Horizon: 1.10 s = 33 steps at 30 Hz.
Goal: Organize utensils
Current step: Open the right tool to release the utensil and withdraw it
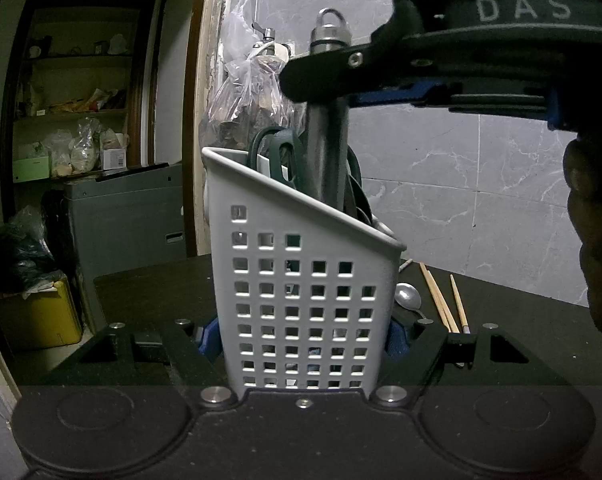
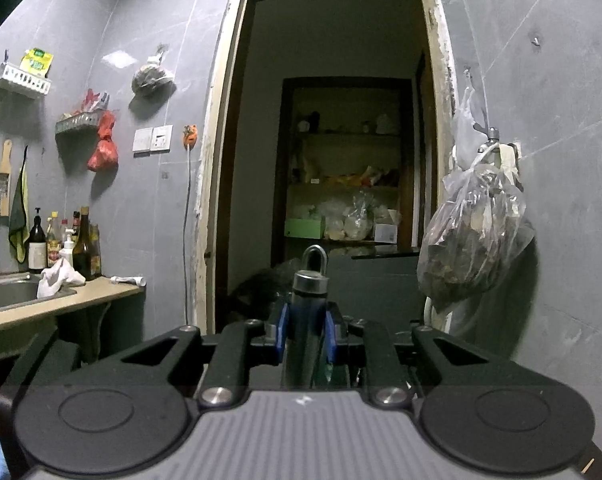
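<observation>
Home kitchen: sink [image 2: 5, 294], sauce bottles [image 2: 85, 246].

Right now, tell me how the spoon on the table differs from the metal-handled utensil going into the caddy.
The spoon lies flat on the black table; the metal-handled utensil stands upright in the white caddy. The spoon lies free; the utensil is clamped by the right gripper. Both look like bare metal.

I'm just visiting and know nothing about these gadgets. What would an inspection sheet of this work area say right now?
Surface: dark table.
Job's things: white perforated holder containing scissors and a metal-handled utensil; spoon and chopsticks lying behind it.
Clutter: nothing seen on the table.
Grippers: left gripper clamps the holder; right gripper grips the utensil handle.
Cables: one hangs beside the doorway.
Surroundings: hanging plastic bag, sink counter with bottles.
</observation>
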Tool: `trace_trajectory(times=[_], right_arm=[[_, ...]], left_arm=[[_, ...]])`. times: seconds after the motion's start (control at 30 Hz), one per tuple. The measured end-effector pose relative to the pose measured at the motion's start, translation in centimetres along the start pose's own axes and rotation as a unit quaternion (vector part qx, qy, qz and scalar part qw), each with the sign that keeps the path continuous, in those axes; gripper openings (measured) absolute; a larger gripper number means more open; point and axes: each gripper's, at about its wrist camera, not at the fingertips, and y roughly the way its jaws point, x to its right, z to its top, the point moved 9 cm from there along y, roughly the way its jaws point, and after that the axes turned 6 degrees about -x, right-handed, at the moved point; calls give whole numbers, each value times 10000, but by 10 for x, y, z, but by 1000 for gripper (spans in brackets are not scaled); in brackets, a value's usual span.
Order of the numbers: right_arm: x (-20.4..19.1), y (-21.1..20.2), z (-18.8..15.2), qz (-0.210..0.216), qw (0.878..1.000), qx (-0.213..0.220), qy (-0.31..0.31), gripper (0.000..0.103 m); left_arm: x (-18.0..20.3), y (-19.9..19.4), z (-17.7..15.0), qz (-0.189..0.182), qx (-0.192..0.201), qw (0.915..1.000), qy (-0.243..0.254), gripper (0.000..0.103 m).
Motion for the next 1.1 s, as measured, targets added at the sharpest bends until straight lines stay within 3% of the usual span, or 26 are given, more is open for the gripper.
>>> trace_trajectory(times=[0.43, 0.5, 0.6, 0.7, 0.77, 0.83, 0.9, 1.1], right_arm=[[1, 0, -11, -1, 9998, -167, -60, 26], [0, -1, -11, 15, 9998, -174, -67, 35], [0, -4, -11, 76, 9999, -133, -76, 40], [4, -12, -10, 12, 10000, -34, -67, 58], [12, -20, -9, -64, 10000, 43, -15, 64], [22, -27, -9, -213, 9997, 73, 54, 76], [35, -35, -11, -454, 9988, 85, 132, 98], [92, -52, -35, -1410, 9877, -224, 640, 103]], left_arm=[[0, 0, 0, 4, -2, 10000, -2, 77], [0, 0, 0, 2, 1, 10000, 1, 77], [0, -1, 0, 2, 5, 10000, 7, 77], [-1, -1, -1, -1, 6, 10000, -1, 77], [-1, -1, -1, 3, 4, 10000, 1, 77], [-1, -1, -1, 1, 4, 10000, -1, 77], [-1, -1, -1, 2, 4, 10000, -3, 77], [-1, -1, 0, 9, 2, 10000, -1, 77]])
